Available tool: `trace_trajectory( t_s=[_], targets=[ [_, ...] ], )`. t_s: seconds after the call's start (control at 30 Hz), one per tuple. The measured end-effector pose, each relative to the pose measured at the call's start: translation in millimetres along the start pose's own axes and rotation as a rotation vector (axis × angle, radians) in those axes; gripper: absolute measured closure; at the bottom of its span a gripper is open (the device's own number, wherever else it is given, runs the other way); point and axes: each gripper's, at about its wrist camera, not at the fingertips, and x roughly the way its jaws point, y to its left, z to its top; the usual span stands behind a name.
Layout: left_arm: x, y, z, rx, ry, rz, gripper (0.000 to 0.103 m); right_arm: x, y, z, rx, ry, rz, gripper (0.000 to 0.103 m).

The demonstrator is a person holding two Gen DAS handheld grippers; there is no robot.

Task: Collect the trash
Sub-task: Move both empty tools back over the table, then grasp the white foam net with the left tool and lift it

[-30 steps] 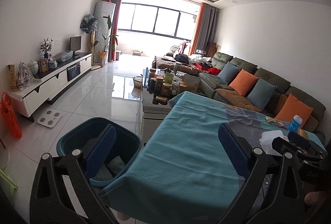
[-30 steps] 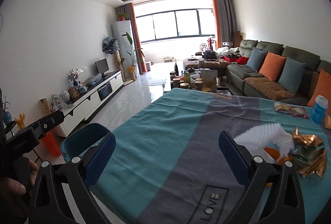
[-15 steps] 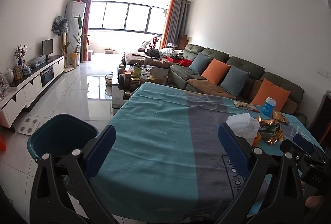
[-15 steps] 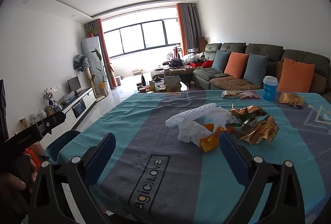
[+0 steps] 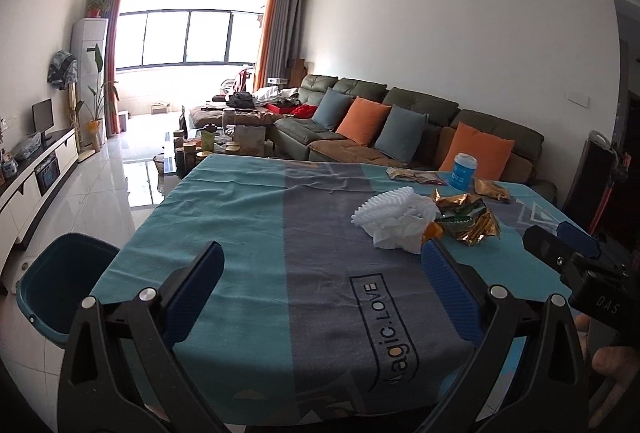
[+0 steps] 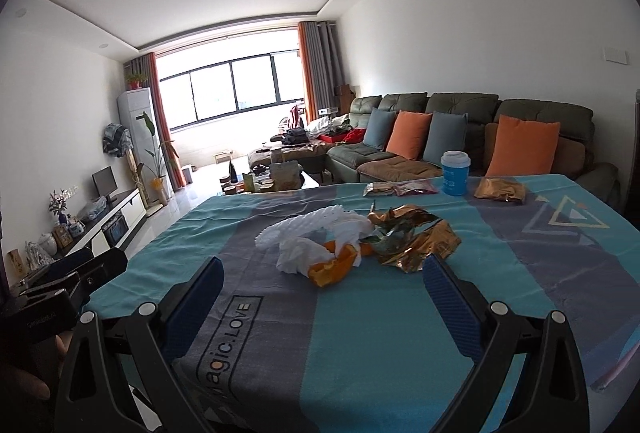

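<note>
Since everything in the heap is looking loose and featherweight, the trash is likely going to crush and shift under a pinch, not resist it. Sitting in the middle of the tablecloth (image 6: 400, 333), the pile is made up of a white foam net (image 6: 304, 229), a crumpled tissue (image 6: 298, 257), orange peel (image 6: 332, 269) and crinkled gold wrappers (image 6: 416, 245), all touching one another. I am judging the tissue and net as soft and compressible, best pinched through their bunched middle; the peel is looking curled and possibly slick, so an edge grip seems safer; the foil is probably springing and sliding, calling for a firm squeeze. 2 more packets (image 6: 400, 188) and a blue cup (image 6: 455, 175) are standing well apart at the far edge. The right gripper (image 6: 320, 297) is hovering just short of the pile, jaws spread wide and holding nothing. The left gripper (image 5: 320, 285) is likewise gaping and empty, levelled over the cloth, with the teal bin (image 5: 60, 285) waiting beside the table's left edge.
</note>
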Motion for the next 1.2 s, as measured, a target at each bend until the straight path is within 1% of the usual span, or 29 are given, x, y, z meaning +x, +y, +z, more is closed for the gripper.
trace_trajectory(
  t_s=[0.13, 0.27, 0.43, 0.8, 1.03, 1.2],
  targets=[
    [13.1, -13.6, 6.7, 0.048, -0.005, -0.029, 0.006, 3.7, -18.6, 2.6, 0.026, 0.002, -0.042, 0.007],
    [31.5, -21.5, 16.9, 0.065, 0.003, -0.05, 0.006, 10.5, -30.2, 5.9, 0.039, 0.009, -0.067, 0.007],
    [61.0, -32.6, 24.8, 0.084, 0.041, -0.069, 0.006, 22.5, -39.1, 9.1, 0.051, 0.023, -0.077, 0.007],
    [133.9, -55.7, 32.9, 0.133, 0.115, -0.105, 0.006, 59.4, -41.6, 6.2, 0.064, 0.098, -0.041, 0.007],
    [175.7, -68.2, 37.6, 0.154, 0.17, -0.129, 0.006, 77.7, -42.5, 9.9, 0.074, 0.127, -0.027, 0.007],
    [201.0, -77.7, 42.7, 0.177, 0.183, -0.133, 0.006, 89.3, -42.5, 11.7, 0.074, 0.141, -0.02, 0.007]
  ],
)
